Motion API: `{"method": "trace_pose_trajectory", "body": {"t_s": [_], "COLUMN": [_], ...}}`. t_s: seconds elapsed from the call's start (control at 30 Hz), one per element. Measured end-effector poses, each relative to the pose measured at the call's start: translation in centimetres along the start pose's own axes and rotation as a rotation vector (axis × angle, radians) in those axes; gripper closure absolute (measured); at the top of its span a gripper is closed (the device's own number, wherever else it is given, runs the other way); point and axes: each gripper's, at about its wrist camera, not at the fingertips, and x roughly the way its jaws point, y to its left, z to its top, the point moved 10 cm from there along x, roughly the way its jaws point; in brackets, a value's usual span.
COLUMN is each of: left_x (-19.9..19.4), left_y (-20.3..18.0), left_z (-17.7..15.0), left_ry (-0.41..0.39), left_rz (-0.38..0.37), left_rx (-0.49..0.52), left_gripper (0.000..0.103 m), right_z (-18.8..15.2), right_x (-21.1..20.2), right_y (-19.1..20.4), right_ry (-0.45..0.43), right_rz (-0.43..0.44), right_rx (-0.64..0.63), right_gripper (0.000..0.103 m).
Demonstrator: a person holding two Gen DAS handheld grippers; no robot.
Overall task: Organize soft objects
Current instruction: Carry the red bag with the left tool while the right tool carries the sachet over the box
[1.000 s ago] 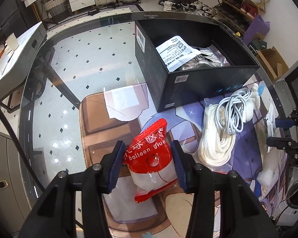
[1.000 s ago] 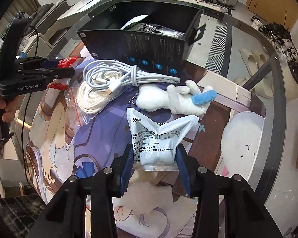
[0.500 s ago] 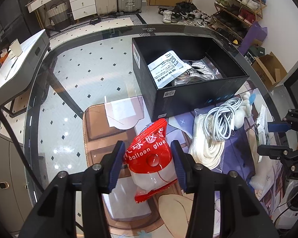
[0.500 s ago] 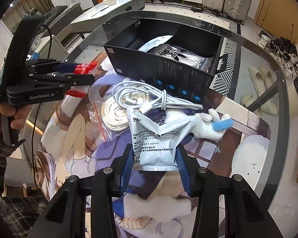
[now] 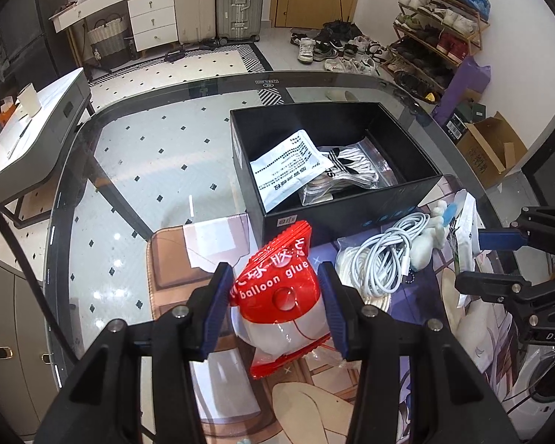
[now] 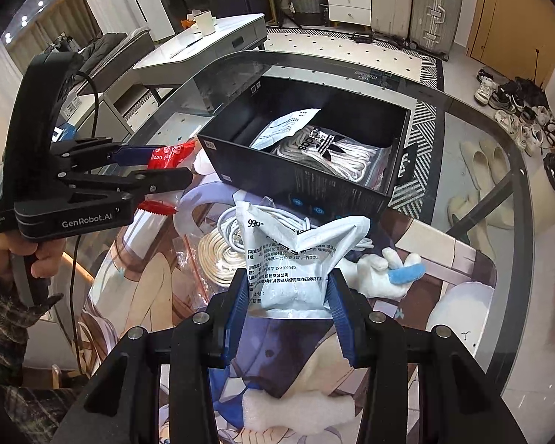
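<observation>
Glass table (image 5: 137, 170), box (image 5: 336, 218) partly filled.
You've two packets inside it; your left gripper (image 5: 273, 303) clamps the glue bag (image 5: 277, 288), your right gripper (image 6: 288, 296) the white pouch (image 6: 288, 255), both short of the box; cables (image 5: 381, 259) and plush (image 6: 381, 270) wait beside it.

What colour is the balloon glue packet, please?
Red with white lettering on top, clear below; the balloon glue packet shows best in the left wrist view.
</observation>
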Motion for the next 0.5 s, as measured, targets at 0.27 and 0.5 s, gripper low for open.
{"method": "trace_pose_trajectory", "body": {"t_s": [0.27, 0.5], "left_x": [-0.3, -0.9], "left_y": [-0.3, -0.4], "left_z": [0.9, 2.1], "left_ry": [-0.021, -0.047], "left_rz": [0.005, 0.007], "left_rx": [0.002, -0.002], "left_gripper": [0.057, 0.057], "right_z": [1.6, 2.9], "right_x": [-0.4, -0.4], "right_y": [-0.4, -0.7], "right_ry": [-0.031, -0.050], "right_rz": [-0.012, -0.010], "right_rx": [0.001, 0.017], "right_gripper": [0.061, 0.061]}}
